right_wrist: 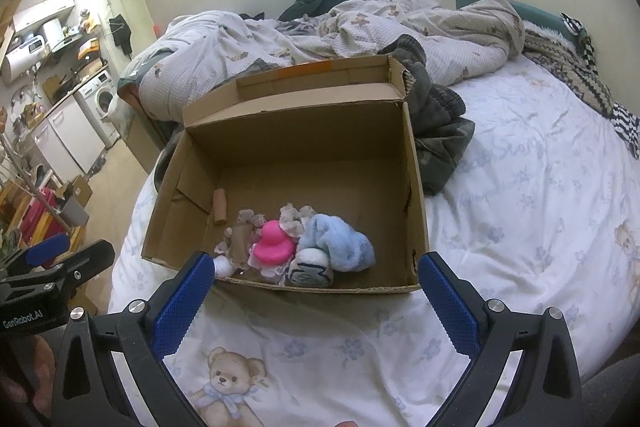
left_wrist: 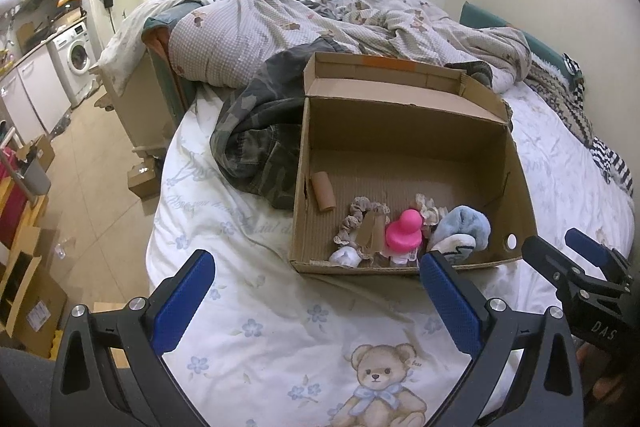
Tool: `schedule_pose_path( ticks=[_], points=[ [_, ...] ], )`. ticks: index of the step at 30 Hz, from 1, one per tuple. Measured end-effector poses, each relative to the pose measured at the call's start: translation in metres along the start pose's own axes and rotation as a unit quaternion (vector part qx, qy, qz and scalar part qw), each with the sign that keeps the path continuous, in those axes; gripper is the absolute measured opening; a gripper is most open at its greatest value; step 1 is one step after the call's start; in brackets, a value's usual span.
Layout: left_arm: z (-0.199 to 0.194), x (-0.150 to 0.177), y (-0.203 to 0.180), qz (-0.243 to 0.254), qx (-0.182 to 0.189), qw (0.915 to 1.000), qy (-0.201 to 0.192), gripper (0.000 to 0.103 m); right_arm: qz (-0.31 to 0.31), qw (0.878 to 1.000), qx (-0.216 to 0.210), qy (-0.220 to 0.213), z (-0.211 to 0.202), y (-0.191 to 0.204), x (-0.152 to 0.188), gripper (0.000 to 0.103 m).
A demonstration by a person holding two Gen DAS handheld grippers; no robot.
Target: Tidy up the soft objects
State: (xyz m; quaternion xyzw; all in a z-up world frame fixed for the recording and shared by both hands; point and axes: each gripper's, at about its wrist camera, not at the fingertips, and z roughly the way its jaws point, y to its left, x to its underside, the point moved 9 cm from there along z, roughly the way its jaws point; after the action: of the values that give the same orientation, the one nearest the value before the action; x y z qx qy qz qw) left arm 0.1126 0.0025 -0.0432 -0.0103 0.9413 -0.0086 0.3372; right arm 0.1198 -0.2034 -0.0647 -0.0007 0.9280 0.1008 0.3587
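Note:
An open cardboard box (left_wrist: pixel 404 143) (right_wrist: pixel 296 131) sits on the bed. Near its front wall lie a pink rubber duck (left_wrist: pixel 405 230) (right_wrist: pixel 273 242), a light blue fluffy sock (left_wrist: pixel 466 227) (right_wrist: pixel 344 239), a white and blue sock (right_wrist: pixel 310 269), beige scrunchies (left_wrist: pixel 352 223), a white soft ball (left_wrist: pixel 345 257) (right_wrist: pixel 224 267) and a cardboard tube (left_wrist: pixel 323 190) (right_wrist: pixel 219 206). My left gripper (left_wrist: pixel 316 303) is open and empty in front of the box. My right gripper (right_wrist: pixel 314 301) is open and empty, also in front of the box. The right gripper also shows at the right edge of the left wrist view (left_wrist: pixel 568 259).
The bed has a white teddy-bear sheet (left_wrist: pixel 280 327) (right_wrist: pixel 520 227). A camouflage garment (left_wrist: pixel 256 143) (right_wrist: pixel 440 143) lies behind and beside the box. A rumpled duvet (left_wrist: pixel 280 27) covers the far end. A striped knit (left_wrist: pixel 576 115) lies at right. Floor with boxes (left_wrist: pixel 36 267) is left.

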Motion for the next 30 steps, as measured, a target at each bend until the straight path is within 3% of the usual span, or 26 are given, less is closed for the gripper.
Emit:
schedule_pose_path(
  ticks=[30],
  points=[
    [0.0035,0.0027,0.001,0.001,0.001,1.0,0.004,0.102,0.002,1.0,0.001,0.002,-0.0007,-0.0006,-0.0001,0.103]
  ],
)
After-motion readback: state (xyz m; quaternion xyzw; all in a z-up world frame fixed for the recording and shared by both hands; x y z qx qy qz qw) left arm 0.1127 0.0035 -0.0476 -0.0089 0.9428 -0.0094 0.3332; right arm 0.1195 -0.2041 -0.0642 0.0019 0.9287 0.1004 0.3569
